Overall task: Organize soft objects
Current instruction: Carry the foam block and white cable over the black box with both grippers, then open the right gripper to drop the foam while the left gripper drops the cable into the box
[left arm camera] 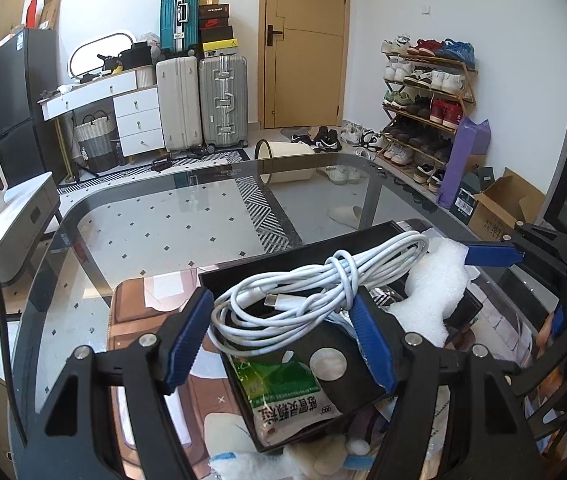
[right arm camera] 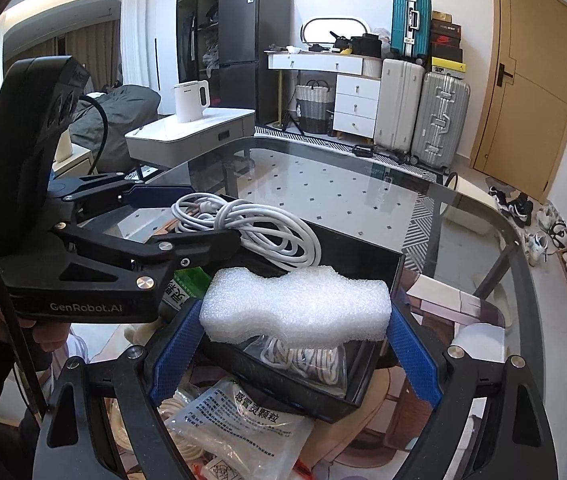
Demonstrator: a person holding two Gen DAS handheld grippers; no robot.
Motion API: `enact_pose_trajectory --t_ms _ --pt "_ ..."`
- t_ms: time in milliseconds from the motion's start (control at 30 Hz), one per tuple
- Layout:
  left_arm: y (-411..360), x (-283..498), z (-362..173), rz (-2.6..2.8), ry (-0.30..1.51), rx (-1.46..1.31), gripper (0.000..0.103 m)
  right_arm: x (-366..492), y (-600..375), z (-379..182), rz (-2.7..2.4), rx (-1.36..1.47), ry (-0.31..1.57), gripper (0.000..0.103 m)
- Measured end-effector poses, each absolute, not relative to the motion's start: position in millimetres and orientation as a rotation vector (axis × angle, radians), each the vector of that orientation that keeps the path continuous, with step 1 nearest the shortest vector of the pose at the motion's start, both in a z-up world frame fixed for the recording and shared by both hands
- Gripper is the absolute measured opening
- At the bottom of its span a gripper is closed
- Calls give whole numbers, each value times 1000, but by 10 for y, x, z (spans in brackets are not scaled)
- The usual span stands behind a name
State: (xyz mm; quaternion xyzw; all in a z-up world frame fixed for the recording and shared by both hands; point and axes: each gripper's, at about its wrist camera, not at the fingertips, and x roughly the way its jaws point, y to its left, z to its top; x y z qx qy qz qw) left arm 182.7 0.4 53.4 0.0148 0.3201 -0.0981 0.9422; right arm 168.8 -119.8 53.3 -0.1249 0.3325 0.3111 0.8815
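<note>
A glossy white plastic-sheathed cable [left arm camera: 315, 280] sits at twelve o'clock from a shiny printed plastic sachet [left arm camera: 287, 396] in the matt black tray [right arm camera: 379, 268] — beside rough, porous white foam [right arm camera: 295, 304] — all on smooth, reflective glass table [left arm camera: 155, 216].

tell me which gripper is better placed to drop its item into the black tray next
Right, probably. The right gripper holds the white foam piece directly over the black tray. The left gripper holds the white cable bundle over it too, above a green sachet.
</note>
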Motion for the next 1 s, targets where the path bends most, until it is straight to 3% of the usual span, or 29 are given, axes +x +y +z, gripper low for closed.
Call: enact_pose_trajectory --t_ms 1000 --pt "-70 1813 491 -237 685 77 66 1840 -1150 470 629 -281 756 91"
